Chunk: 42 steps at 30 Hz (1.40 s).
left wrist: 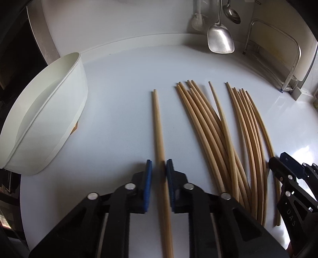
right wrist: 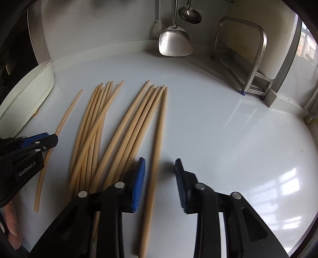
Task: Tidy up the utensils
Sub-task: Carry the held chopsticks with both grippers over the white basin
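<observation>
Several wooden chopsticks [left wrist: 218, 131] lie in loose bundles on the white counter; they also show in the right wrist view [right wrist: 119, 127]. A separate pair of chopsticks [left wrist: 159, 129] lies to their left, seen too in the right wrist view [right wrist: 63, 121]. My left gripper [left wrist: 159, 168] straddles this pair with its blue pads a little apart, the right pad touching it, not clamped. My right gripper [right wrist: 160, 168] is open over the rightmost chopstick [right wrist: 159, 142], which lies between its pads. The right gripper also appears in the left wrist view [left wrist: 286, 166], and the left gripper in the right wrist view [right wrist: 39, 141].
A white oval tub [left wrist: 43, 123] stands at the left, also in the right wrist view [right wrist: 25, 99]. A metal spatula [left wrist: 220, 37], a ladle [left wrist: 232, 13] and a brush hang on the back wall. A metal rack [right wrist: 250, 59] stands at the back right.
</observation>
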### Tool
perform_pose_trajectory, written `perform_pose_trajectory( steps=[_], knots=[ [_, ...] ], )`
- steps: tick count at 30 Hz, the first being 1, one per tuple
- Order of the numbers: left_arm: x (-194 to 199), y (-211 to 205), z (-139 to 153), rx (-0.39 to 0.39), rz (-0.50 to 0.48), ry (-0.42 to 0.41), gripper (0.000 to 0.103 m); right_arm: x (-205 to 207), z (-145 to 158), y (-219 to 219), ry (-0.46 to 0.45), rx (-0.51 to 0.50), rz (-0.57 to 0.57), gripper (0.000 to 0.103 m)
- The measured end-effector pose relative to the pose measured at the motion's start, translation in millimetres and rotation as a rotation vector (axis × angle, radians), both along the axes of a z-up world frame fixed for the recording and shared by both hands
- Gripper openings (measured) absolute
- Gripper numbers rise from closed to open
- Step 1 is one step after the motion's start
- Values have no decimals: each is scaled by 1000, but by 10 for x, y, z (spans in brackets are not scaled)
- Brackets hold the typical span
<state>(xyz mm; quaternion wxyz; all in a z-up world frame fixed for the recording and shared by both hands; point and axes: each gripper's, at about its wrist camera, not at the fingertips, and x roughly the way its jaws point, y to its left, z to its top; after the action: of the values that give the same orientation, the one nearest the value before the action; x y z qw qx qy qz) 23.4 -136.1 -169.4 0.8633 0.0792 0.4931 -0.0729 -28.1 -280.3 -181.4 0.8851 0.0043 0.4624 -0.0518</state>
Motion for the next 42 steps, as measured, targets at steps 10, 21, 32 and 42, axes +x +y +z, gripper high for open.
perform_pose_trajectory(
  steps=[10,21,32,42],
  knots=[
    [-11,76,75,-65,-44,78,7,-10,99,-128,25,82,-53,6],
    [17,489,853,-140,-56,31,7,1,820,203,-33,135,-45,6],
    [517,2056,1492,-112,121,-92,7,716,1294,1692,-102,228,171,6],
    [1119,2877,1405,-126,143,-85,7,1514,1075,2766,-19,289,265,6]
  ],
)
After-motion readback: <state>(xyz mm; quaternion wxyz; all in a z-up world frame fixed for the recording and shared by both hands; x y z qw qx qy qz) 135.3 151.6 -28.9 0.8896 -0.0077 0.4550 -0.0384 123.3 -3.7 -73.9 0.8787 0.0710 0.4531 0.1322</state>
